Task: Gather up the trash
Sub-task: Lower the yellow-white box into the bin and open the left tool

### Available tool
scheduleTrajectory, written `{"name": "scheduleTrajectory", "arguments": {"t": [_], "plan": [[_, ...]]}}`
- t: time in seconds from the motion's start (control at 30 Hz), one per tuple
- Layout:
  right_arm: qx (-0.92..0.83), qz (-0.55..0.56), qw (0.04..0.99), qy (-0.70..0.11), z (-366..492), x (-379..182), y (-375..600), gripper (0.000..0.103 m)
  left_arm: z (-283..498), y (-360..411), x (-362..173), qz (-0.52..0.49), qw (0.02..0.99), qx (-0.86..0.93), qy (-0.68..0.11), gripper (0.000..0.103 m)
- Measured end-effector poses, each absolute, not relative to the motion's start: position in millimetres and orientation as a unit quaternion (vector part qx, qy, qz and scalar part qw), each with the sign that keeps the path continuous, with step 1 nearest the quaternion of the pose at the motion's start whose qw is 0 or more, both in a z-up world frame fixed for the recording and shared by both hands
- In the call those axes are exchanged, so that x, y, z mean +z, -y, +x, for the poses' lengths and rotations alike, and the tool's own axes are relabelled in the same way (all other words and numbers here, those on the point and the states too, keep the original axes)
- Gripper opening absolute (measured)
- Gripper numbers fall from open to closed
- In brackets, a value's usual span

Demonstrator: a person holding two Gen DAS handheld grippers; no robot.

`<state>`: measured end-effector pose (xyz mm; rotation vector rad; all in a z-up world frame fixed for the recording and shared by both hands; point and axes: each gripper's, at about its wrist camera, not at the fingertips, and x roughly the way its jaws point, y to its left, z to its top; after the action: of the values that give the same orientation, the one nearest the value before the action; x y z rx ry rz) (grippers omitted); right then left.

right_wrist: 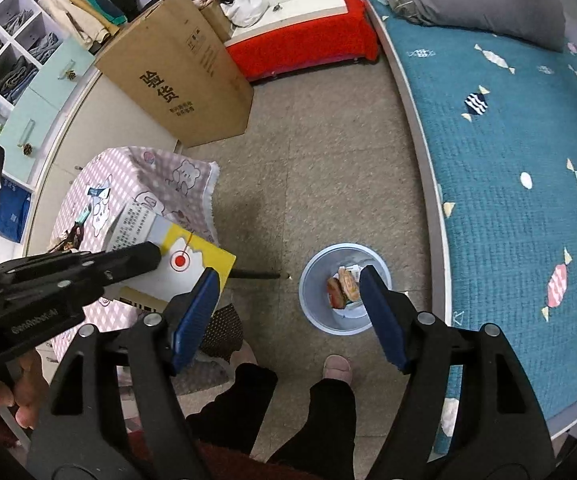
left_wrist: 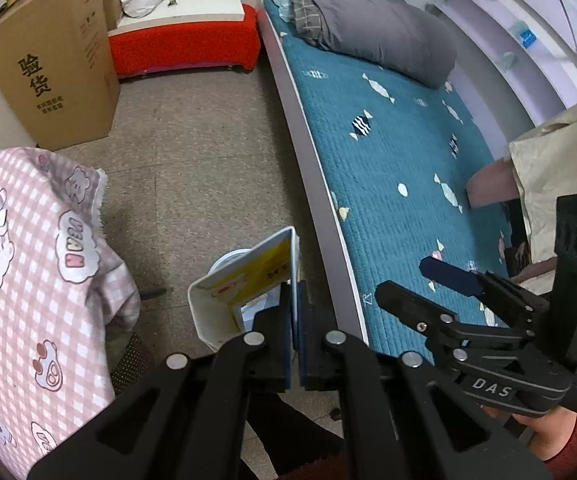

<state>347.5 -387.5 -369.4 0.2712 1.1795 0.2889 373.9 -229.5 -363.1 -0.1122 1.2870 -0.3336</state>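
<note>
My left gripper (left_wrist: 294,292) is shut on one wall of an open white and yellow carton (left_wrist: 244,280), held tilted over the floor. Behind the carton, only a sliver of the pale blue bin (left_wrist: 228,258) shows. In the right wrist view the same carton (right_wrist: 192,260) hangs from the left gripper (right_wrist: 152,256), beside the table's edge and to the left of the bin. The round bin (right_wrist: 315,280) stands on the floor with food wrappers (right_wrist: 344,286) inside. My right gripper (right_wrist: 288,312) is open above the bin with nothing between its blue pads (right_wrist: 194,312). In the left wrist view, the right gripper (left_wrist: 420,284) shows over the bed's edge.
A small table under a pink checked cloth (right_wrist: 148,176) with small items on it stands left of the bin. A large cardboard box (right_wrist: 176,68) and a red bench (right_wrist: 300,44) are further back. The bed with a teal cover (right_wrist: 508,160) runs along the right. A person's legs and a slipper (right_wrist: 336,364) are below.
</note>
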Motion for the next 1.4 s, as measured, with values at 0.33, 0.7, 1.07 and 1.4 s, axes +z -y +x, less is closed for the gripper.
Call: {"name": "scheduleTrajectory", "arguments": {"t": [0.33,0.7,1.07,1.4], "plan": [[0.104,0.143,0.828,-0.532,344,-357,413,0.072,386,260,-365,-0.023,0.774,-0.187,-0.605,0.003],[0.086,0.164,0.826,-0.533,342,-354,424,0.073,394,264,-370,-0.028,0.76,-0.186,-0.623,0.059],[0.122,0.14,0.82,-0.542,351,-355,383,0.073,385,212,-364,-0.074,0.773,-0.142,-0.614,0.06],[0.207,0.079,0.804,-0.552,380,-351,271,0.073,371,100,-346,-0.125,0.8,-0.054,-0.584,0.06]]}}
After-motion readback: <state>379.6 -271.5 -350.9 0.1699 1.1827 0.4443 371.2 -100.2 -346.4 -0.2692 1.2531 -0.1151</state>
